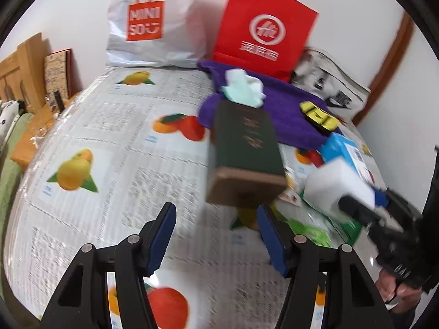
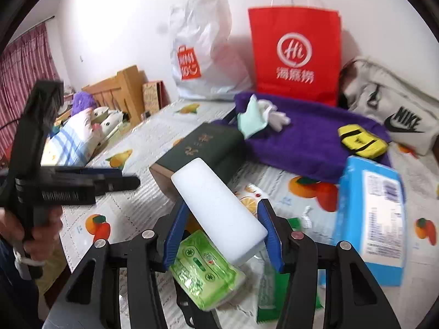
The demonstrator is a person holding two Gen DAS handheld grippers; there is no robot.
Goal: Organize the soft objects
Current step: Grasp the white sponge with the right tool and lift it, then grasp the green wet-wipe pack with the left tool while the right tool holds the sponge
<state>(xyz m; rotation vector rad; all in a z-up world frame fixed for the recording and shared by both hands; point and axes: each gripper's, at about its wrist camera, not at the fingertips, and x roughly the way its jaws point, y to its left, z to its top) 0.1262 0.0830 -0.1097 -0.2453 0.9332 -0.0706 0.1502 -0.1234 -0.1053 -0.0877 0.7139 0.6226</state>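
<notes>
Fruit-print tablecloth (image 1: 90,126), bare beside wide-set left tongs (image 1: 216,235).

Likely a home bedroom: wooden headboard (image 2: 120,87), pillows (image 2: 74,139), curtains (image 2: 24,63).

The left gripper (image 1: 216,235) has its jaws wide apart; the right gripper (image 2: 223,229) squeezes a block (image 2: 219,208)

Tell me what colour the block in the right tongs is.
White; the foam block shows best in the right wrist view, held between the right tongs.
</notes>
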